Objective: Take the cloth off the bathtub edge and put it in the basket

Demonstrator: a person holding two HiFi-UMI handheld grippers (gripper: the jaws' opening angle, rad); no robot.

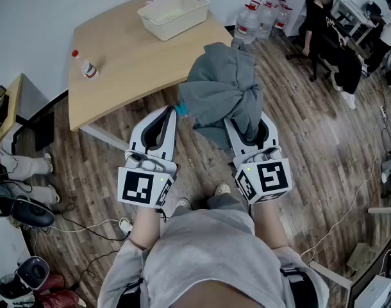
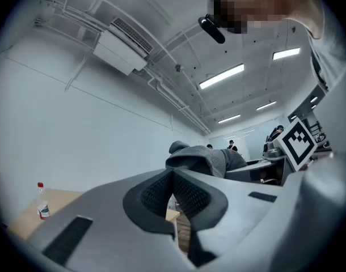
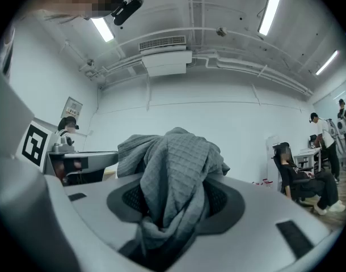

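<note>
1. The right gripper, centre-right in the head view, is clamped on the bunched grey waffle-weave cloth.
2. The left gripper, beside it, has its jaws together and empty.
3. The white plastic basket sits top centre on the light wooden table.

Head cam sits above, looking steeply down on my left gripper & right gripper, with the table ahead of their tips. Each gripper cam rides close behind its jaws, approx level along them. All 3 views share the cloth at the right tips.
</note>
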